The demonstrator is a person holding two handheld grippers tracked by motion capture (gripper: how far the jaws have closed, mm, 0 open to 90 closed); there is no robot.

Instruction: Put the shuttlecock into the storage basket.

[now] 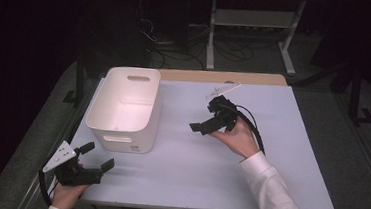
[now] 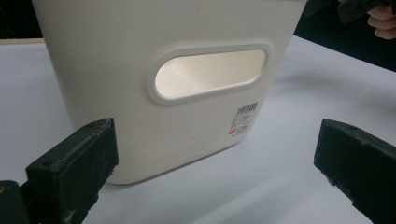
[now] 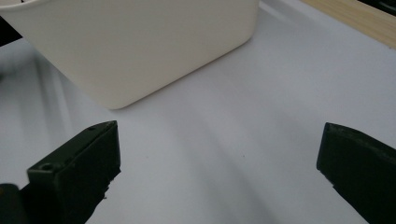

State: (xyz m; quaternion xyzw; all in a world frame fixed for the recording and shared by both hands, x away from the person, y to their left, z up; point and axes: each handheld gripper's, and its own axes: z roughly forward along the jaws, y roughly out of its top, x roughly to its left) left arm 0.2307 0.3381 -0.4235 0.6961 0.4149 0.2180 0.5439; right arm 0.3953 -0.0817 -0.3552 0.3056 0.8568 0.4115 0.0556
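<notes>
near left corner: your left gripper [image 1: 96, 157], jaws apart, faces the bin [image 1: 123, 107] end; right gripper [image 1: 199, 128] released, farther.

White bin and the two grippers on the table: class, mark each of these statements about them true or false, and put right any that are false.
1. The white bin stands upright on the table, its open top up. True.
2. The left gripper is shut on the bin's handle slot. False: its jaws stand wide open, short of the bin, touching nothing.
3. The right gripper is open and holds nothing. True.
4. The bin has something in it. False: the high view shows nothing inside it.
5. A small printed label sits below the handle slot on the bin's near end. True.
</notes>
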